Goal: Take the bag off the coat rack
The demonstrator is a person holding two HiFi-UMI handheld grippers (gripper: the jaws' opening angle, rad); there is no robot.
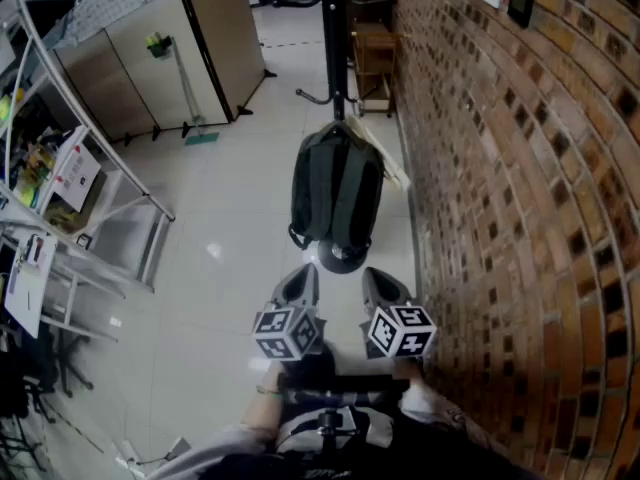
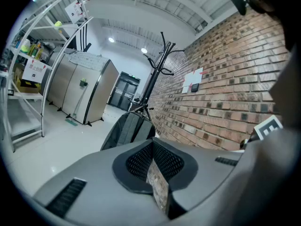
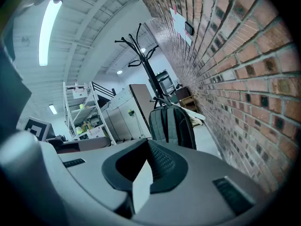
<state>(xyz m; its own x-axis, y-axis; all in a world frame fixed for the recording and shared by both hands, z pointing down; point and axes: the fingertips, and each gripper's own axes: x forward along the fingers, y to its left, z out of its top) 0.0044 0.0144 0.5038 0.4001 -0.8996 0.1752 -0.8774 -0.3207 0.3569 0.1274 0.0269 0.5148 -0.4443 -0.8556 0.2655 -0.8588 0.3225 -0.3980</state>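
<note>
At the lower centre of the head view, the jaws of the left gripper [image 1: 298, 288] and of the right gripper [image 1: 385, 288] are seen clenched together, with nothing held between them. Just above them in the frame, apart from both, the bag [image 1: 337, 193] is hung on the coat rack [image 1: 332, 38]. A brick wall [image 1: 500, 168] is seen along the right, shelving [image 1: 60, 168] at the left.
</note>
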